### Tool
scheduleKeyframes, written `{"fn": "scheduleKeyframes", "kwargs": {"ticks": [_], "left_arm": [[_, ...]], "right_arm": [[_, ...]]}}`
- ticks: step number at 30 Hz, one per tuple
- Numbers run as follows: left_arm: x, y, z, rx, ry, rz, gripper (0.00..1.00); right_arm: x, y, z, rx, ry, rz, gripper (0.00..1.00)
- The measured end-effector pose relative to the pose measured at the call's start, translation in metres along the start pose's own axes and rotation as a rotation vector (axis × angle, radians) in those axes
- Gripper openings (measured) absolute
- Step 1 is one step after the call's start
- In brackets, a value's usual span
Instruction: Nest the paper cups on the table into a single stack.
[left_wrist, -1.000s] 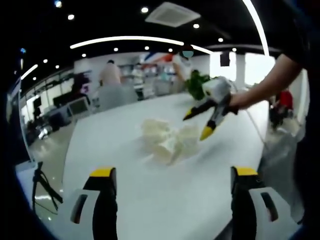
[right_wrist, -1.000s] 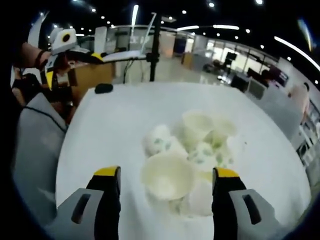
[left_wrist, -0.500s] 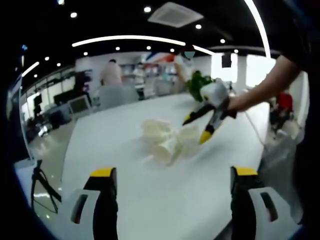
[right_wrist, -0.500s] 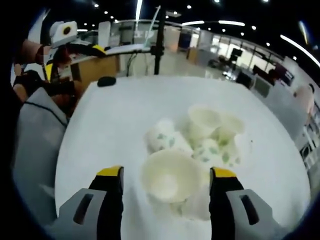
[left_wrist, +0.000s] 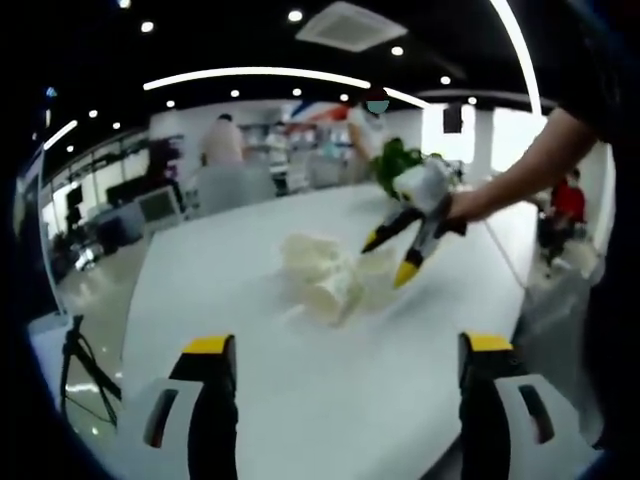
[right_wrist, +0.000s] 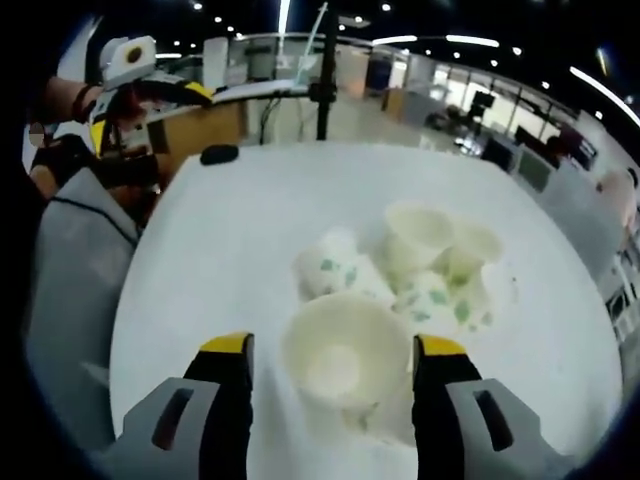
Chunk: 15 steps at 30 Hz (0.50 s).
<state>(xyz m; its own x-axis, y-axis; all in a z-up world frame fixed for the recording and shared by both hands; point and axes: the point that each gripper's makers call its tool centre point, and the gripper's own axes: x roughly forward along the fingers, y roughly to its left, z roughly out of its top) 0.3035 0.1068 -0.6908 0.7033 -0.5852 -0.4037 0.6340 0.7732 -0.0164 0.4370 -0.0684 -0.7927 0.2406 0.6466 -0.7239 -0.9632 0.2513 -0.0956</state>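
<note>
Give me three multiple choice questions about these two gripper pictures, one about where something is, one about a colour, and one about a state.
1. Where does the nearest paper cup sit in the right gripper view?
A. Between the right gripper's two fingers
B. At the far edge of the table
C. On the floor

2. What colour are the tips of the right gripper?
A. Red
B. Yellow
C. Blue

3. How does the left gripper stand in the left gripper view?
A. Shut on a cup
B. Shut on nothing
C. Open, with bare white table between its fingers

Answers: 1 A, the cup's open mouth lies in the gap between the fingers. 2 B, both finger ends are yellow. 3 C, its fingers stand wide apart and the cluster of cups lies further off.
</note>
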Motion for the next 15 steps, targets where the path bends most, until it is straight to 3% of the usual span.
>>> {"fn": "scheduleKeyframes", "kwargs": {"ticks": [15], "left_arm": [[0.0011, 0.0008, -0.0039, -0.002, -0.001, -0.001, 0.90]], "right_arm": [[0.0056, 0.0036, -0.0044, -0.027, 0.019, 0.016, 0.49]]}}
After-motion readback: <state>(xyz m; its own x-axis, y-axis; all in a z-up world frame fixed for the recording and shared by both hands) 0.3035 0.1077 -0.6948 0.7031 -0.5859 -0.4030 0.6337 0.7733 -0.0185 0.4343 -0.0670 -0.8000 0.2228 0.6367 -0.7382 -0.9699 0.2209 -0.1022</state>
